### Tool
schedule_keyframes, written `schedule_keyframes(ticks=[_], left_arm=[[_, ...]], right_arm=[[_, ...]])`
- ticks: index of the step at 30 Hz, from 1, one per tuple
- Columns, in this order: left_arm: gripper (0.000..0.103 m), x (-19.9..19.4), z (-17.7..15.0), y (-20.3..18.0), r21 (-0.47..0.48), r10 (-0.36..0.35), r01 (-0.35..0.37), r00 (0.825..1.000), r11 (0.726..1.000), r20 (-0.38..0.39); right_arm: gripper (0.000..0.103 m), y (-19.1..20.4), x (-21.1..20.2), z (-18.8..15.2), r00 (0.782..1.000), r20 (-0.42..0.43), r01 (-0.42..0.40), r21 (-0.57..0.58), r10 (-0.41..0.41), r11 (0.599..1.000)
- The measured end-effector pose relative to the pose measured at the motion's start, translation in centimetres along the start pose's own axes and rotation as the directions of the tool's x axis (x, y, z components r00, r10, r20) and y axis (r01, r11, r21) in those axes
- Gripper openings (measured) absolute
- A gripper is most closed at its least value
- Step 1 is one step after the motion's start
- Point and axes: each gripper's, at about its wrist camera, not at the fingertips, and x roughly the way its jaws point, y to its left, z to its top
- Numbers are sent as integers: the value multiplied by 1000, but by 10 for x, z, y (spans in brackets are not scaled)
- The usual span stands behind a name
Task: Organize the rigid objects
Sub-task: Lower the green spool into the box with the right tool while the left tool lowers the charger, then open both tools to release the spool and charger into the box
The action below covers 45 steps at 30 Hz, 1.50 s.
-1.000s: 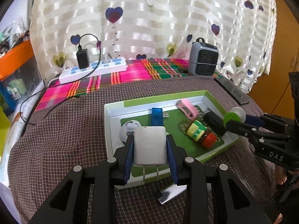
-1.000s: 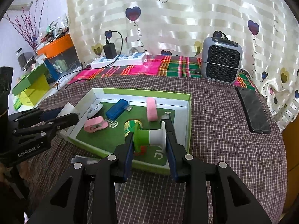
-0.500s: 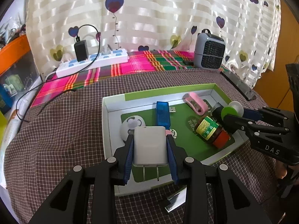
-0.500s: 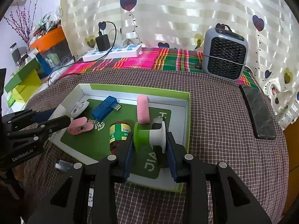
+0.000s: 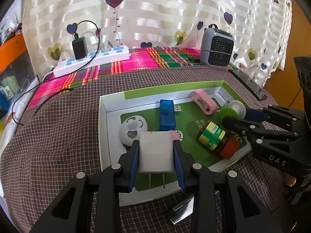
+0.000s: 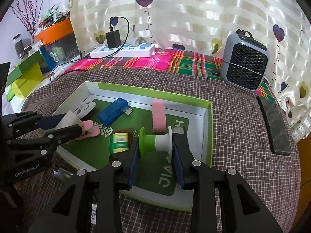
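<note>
My left gripper (image 5: 156, 151) is shut on a white plug adapter (image 5: 155, 151) and holds it over the near left part of the green-and-white tray (image 5: 112, 101). My right gripper (image 6: 155, 145) is shut on a green-and-white spool (image 6: 155, 141) over the tray's right side (image 6: 207, 136). In the tray lie a blue USB stick (image 5: 166, 114), a white round gadget (image 5: 130, 128), a pink clip (image 5: 204, 102), a small jar with a red lid (image 5: 215, 138) and a pink piece (image 6: 89, 129).
A grey mini fan (image 6: 245, 62) stands at the back right, a black phone (image 6: 274, 124) lies right of the tray. A white power strip with a black charger (image 5: 91, 58) is at the back left. A silver object (image 5: 180, 213) lies on the cloth before the tray.
Both grippers have moved forward over the tray with their objects still held. The spool is now deeper over the tray's right side, and the adapter further in over its near left.
</note>
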Motion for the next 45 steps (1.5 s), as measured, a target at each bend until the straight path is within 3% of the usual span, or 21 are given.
schedule_keyframes(ticks=[24,45], left_arm=[[32,2,0,2,-11,-9,8,1000,1000,-4],[39,-1,-1,5,-20,-1,1,1000,1000,2]], right_arm=[[34,3,13,-2,1000,-22,-12,5,12,1000],[36,0,11,-4,1000,-4,5,36,-4,999]])
